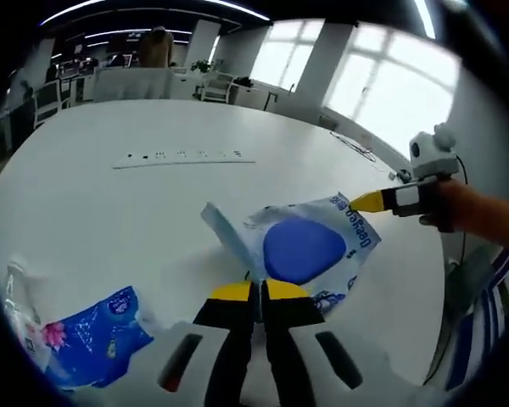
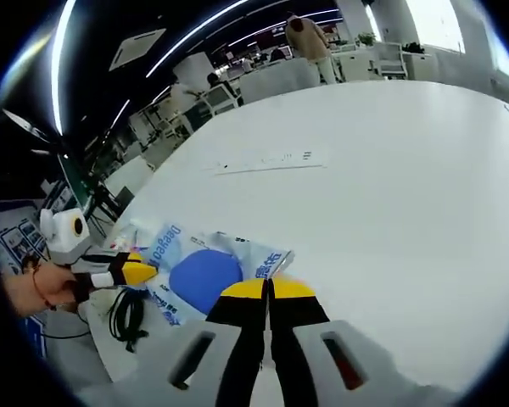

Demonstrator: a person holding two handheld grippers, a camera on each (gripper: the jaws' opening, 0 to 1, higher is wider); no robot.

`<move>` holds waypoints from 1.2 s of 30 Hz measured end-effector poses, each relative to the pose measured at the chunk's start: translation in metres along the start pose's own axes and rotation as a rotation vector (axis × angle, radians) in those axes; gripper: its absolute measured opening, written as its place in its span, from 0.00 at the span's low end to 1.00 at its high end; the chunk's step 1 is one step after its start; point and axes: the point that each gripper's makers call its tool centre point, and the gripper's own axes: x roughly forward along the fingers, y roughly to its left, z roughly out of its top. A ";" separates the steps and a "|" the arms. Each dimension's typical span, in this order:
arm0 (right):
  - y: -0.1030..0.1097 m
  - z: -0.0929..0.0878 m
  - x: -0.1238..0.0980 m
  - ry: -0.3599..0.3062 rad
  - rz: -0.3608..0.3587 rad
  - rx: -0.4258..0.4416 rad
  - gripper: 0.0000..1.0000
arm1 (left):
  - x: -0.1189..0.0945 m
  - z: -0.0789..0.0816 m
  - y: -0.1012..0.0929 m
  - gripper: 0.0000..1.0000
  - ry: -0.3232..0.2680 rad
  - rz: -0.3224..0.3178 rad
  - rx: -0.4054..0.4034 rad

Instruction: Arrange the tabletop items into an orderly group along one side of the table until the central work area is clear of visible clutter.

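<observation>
Wipes are the matter in hand: a white and blue wipes packet (image 1: 310,246) lies flat on the white bench (image 1: 153,195), and both hand-held grippers are on it. In the left gripper view the left hand-held gripper (image 1: 257,290) has its yellow-tipped jaws pressed together over the near edge of the packet, just below the blue oval lid. Whether film is truly pinched between them cannot be told. Ahead and to its right, the right hand-held gripper (image 1: 356,203) meets the packet's far corner, with a person's hand (image 1: 467,208) behind it.

In the right gripper view the same packet (image 2: 199,267) sits just ahead-left of the right hand-held gripper (image 2: 267,288), whose jaws are also together at the crinkled edge. The left hand-held gripper (image 2: 144,271) touches the opposite end. A black cable (image 2: 127,318) is coiled beyond the bench edge, near that end.

A second blue packet (image 1: 97,335) lies to the left of the left hand-held gripper, and a long white power strip (image 1: 182,157) lies well ahead, across the middle of the bench.

To do this step well, both grips probably need to hold the film and not the lid, and lift evenly so the soft packet does not sag or tear. Setting it beside the blue packet would likely start the tidy group along one side.
</observation>
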 end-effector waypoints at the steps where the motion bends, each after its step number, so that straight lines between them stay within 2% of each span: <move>1: -0.001 -0.001 0.001 0.002 -0.002 0.001 0.00 | 0.001 -0.001 0.001 0.00 0.002 0.002 0.000; 9: -0.009 -0.008 0.011 0.009 -0.012 0.020 0.00 | 0.009 -0.015 0.007 0.01 0.036 0.020 -0.022; 17: -0.017 -0.013 0.014 0.012 -0.022 0.048 0.00 | 0.012 -0.021 0.013 0.02 0.052 0.033 -0.037; 29: -0.024 -0.018 0.015 0.012 -0.045 0.046 0.00 | 0.012 -0.023 0.015 0.06 0.051 0.041 -0.036; 36: -0.026 -0.019 0.013 0.008 -0.060 0.048 0.06 | 0.011 -0.024 0.016 0.08 0.054 0.048 -0.026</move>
